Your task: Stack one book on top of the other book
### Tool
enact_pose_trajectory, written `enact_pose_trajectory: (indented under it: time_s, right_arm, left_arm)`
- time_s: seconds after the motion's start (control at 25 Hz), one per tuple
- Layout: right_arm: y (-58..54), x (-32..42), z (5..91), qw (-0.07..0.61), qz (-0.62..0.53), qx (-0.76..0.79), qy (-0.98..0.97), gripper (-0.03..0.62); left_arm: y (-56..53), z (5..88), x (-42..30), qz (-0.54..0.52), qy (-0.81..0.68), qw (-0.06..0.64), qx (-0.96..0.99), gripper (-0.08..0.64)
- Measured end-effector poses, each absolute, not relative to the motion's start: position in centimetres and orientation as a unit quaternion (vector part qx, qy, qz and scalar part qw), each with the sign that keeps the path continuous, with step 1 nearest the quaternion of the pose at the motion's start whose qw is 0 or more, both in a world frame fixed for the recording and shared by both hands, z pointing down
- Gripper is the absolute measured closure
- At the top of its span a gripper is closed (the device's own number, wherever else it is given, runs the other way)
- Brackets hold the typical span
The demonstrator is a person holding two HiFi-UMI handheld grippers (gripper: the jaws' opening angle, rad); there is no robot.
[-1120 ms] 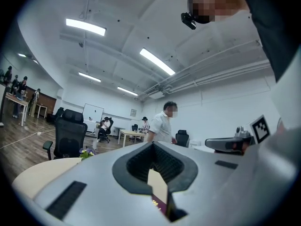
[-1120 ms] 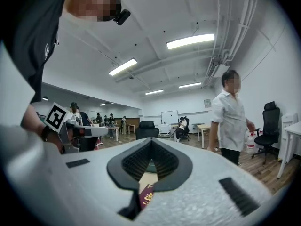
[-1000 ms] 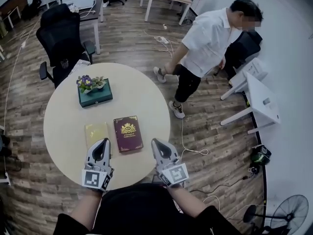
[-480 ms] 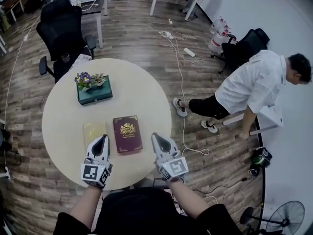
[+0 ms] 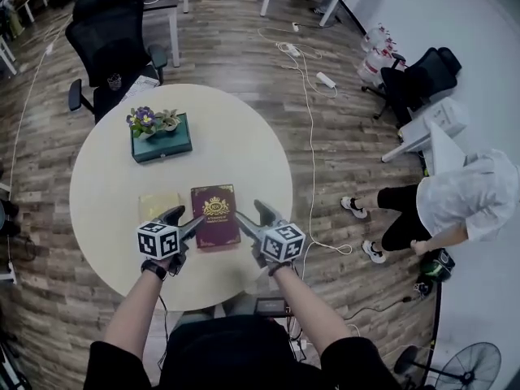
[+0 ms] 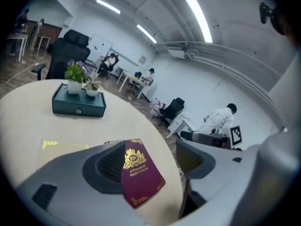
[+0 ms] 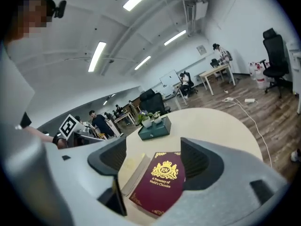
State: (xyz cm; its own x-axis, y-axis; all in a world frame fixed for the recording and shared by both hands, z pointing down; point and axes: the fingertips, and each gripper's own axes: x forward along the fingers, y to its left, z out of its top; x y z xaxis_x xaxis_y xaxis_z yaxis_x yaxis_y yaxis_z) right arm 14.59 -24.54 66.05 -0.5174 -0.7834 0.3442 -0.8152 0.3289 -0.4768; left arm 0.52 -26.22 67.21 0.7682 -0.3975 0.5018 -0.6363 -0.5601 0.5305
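A maroon book with a gold crest (image 5: 215,215) lies flat on the round cream table (image 5: 236,145), near its front edge. A pale yellow book (image 5: 157,206) lies just left of it. My left gripper (image 5: 188,220) hovers at the maroon book's left front corner, its jaws opening with nothing gripped. My right gripper (image 5: 249,218) stands at the book's right edge, jaws also opening and empty. In the left gripper view the maroon book (image 6: 141,173) shows between the jaws of the left gripper (image 6: 155,164). The right gripper (image 7: 153,159) frames both the maroon book (image 7: 160,180) and the yellow book (image 7: 133,169).
A dark green box with small potted flowers (image 5: 161,139) stands at the table's far left. A black office chair (image 5: 114,31) is behind the table. A person in a white shirt (image 5: 463,201) bends down at the right, by cables on the wooden floor.
Both grippers have dropped to the table beside the maroon book, rolled, and their jaws have spread from shut to wide. The person has walked right and bent over.
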Motion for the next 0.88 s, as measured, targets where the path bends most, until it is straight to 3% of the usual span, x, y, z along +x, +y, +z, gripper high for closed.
enact_pose_trajectory:
  time_s: [0.32,0.88]
  right_arm:
    - [-25.4,14.5,76.4,0.107,0.415,0.458,-0.779,0.242]
    - [-24.5,13.7,84.5,0.187,0.5,0.407,-0.742,0.328]
  left_arm:
    - [-24.9,76.9,1.1,0.293,-0.252,0.459,0.8,0.244]
    - [-24.3,84.1,1.0,0.407,-0.27,0.51,0.708,0.276]
